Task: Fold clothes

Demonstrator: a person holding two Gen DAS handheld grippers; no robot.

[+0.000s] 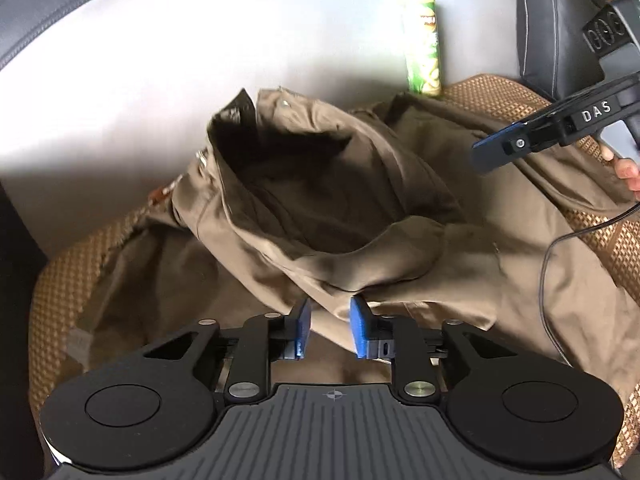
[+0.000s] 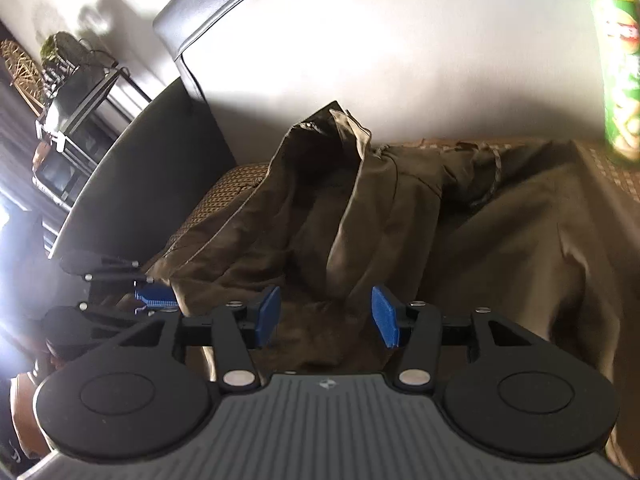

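Hovering with jaws parted and gripping nothing: left gripper (image 1: 330, 330) just over the rumpled edge of one brown garment (image 1: 320, 200), right gripper (image 2: 326, 318) likewise, blue pads clear of cloth. Lying bunched on one woven seat mat (image 1: 68, 280), beside one green snack can (image 1: 424, 48)

Strong light washes out the pale sofa back (image 1: 200, 80) ahead of me. In my right view a white glare (image 2: 12, 280) burns the left edge. The brown garment (image 1: 320, 208) has deep shadowed folds and soft blur. The green can (image 2: 620, 80) is smeared. Fisheye bending curves every edge; my own jaws look sharpest.
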